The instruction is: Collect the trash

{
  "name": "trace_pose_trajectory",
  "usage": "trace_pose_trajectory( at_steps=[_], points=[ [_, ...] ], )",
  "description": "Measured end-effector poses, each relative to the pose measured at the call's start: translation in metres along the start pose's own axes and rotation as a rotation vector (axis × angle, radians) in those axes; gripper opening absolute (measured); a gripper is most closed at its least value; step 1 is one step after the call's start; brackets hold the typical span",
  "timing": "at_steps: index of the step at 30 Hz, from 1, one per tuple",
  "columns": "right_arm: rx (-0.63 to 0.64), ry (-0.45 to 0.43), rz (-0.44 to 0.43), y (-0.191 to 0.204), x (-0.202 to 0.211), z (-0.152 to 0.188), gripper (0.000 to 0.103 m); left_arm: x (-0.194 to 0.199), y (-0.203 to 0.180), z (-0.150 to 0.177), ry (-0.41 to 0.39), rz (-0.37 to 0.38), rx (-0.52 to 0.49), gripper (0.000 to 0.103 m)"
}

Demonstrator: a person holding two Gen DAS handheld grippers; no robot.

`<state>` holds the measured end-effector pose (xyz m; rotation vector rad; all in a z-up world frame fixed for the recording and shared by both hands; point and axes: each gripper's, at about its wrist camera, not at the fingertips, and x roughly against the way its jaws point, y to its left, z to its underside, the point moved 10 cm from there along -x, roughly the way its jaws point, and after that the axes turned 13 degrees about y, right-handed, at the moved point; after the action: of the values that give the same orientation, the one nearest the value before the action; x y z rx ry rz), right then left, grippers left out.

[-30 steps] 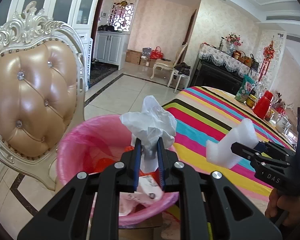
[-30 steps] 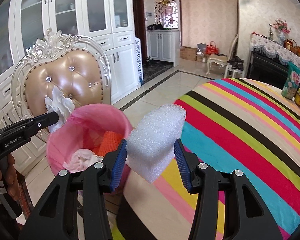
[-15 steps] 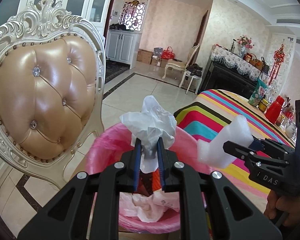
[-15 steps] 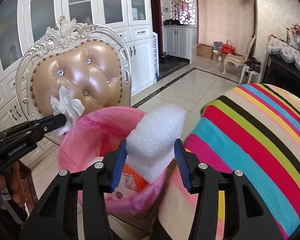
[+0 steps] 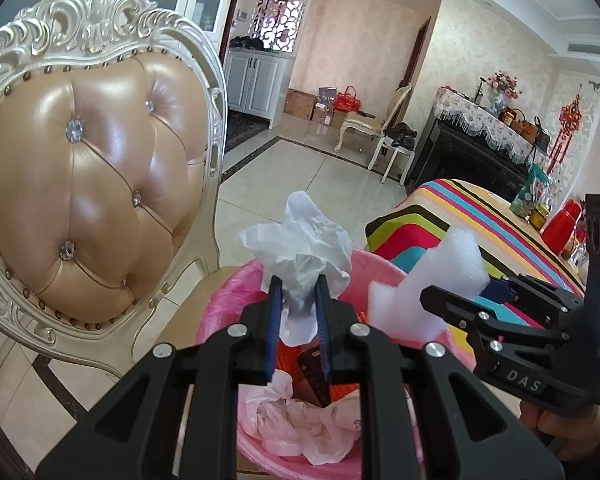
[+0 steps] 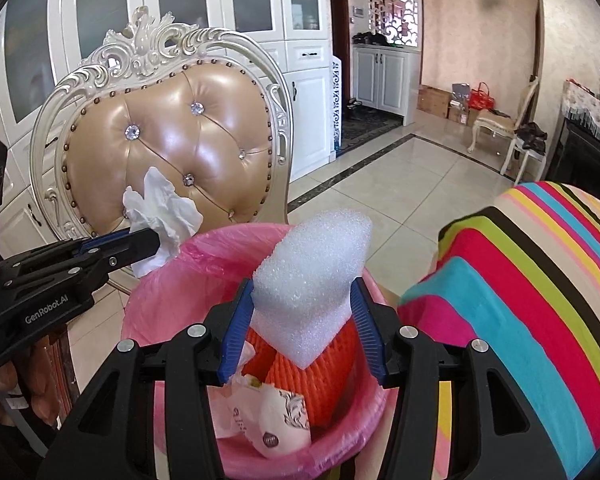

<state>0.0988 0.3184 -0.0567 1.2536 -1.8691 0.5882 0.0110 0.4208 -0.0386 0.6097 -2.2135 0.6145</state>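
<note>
Trash is hanging over the pink-lined bin (image 6: 204, 256): the left gripper (image 5: 298, 292) is loosening its pinch on a crumpled tissue (image 5: 300, 248), and the right gripper (image 6: 302, 312) is parting around a foam block (image 6: 312, 280). Both should be opening fully, centred above the rim, so nothing is landing outside.

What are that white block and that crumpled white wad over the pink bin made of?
The white block looks like packing foam: matte, with a bubbly, pitted surface and cut edges. The crumpled wad looks like tissue paper or thin napkin: soft, matte, sharply creased folds, slightly translucent at the edges. The bin's pink liner seems to be thin plastic film, glossy and wrinkled.
</note>
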Motion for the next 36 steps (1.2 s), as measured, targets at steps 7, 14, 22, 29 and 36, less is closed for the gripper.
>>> trace_pose_trajectory(
  at_steps=[7,14,22,29,36],
  points=[
    [-0.004,-0.019,0.011,-0.004,-0.002,-0.002,0.071,-0.007,0.012,0.002,0.015,0.002,0.039,0.036],
    [-0.067,-0.061,0.029,-0.027,0.020,0.018,0.077,0.007,0.009,0.024,0.005,-0.050,0.048,0.055],
    [-0.130,-0.095,0.024,-0.052,0.051,0.063,0.084,0.031,-0.021,0.055,-0.011,-0.125,-0.008,0.082],
    [-0.112,-0.109,-0.003,-0.049,0.074,0.091,0.085,0.052,-0.043,0.084,-0.006,-0.148,-0.023,0.088],
    [-0.053,-0.121,-0.018,-0.034,0.081,0.101,0.085,0.075,-0.050,0.103,-0.001,-0.151,-0.013,0.088]
  ],
)
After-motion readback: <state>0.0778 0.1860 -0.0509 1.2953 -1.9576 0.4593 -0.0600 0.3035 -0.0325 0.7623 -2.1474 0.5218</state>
